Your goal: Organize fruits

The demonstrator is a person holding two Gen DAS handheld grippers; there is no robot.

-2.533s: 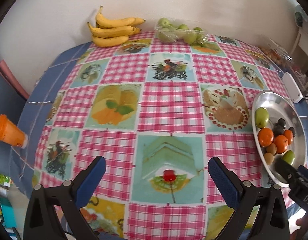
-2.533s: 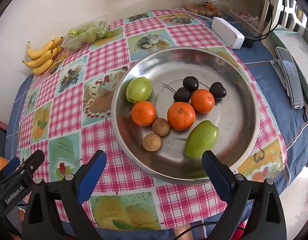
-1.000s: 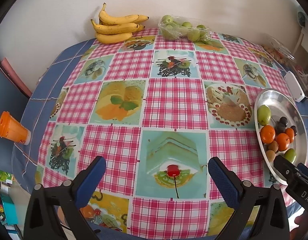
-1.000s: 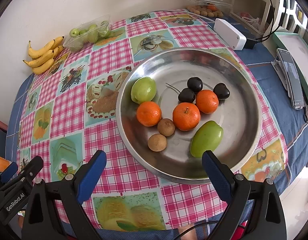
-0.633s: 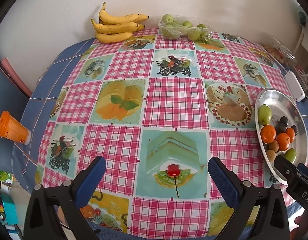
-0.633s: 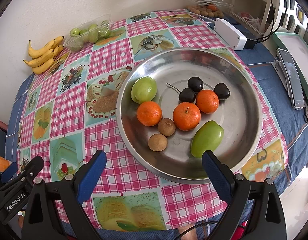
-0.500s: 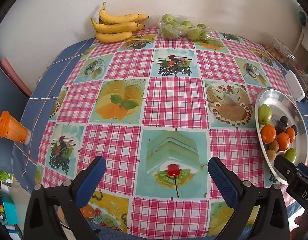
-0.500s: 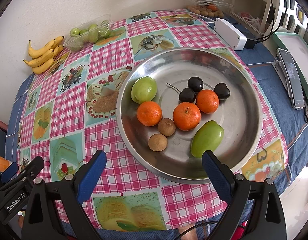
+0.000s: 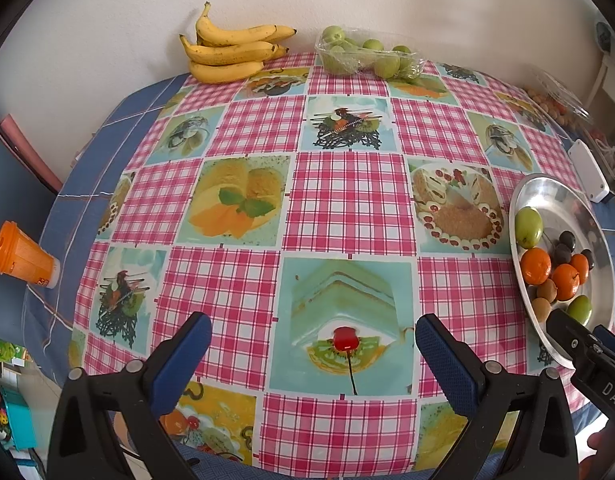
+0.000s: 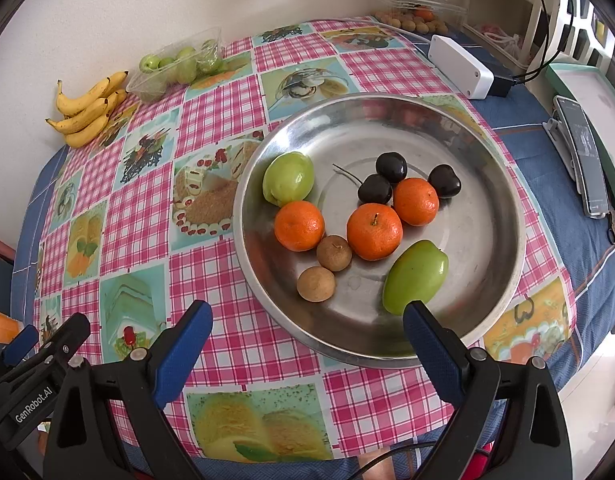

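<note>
A round steel plate [image 10: 495,184] [image 9: 563,196] sits at the table's right side. It holds three oranges [image 10: 374,232], two green fruits [image 10: 288,179], three dark plums [image 10: 391,167] and two small brown fruits [image 10: 316,284]. A banana bunch [image 9: 231,54] [image 10: 89,110] and a clear tray of green fruits [image 9: 367,56] [image 10: 179,66] lie by the far wall. My right gripper [image 10: 307,322] hovers open over the plate's near rim, holding nothing. My left gripper [image 9: 313,342] hangs open and empty above the checked tablecloth.
A white box [image 10: 459,66] with a black cable, a phone [image 10: 583,156] and a clear pack of small fruits [image 10: 415,12] lie at the right and far right. An orange cup [image 9: 21,256] stands off the table's left edge.
Both grippers pulled back slightly toward me and then held still; the scene has stayed the same over the last half second. Nothing was taken hold of.
</note>
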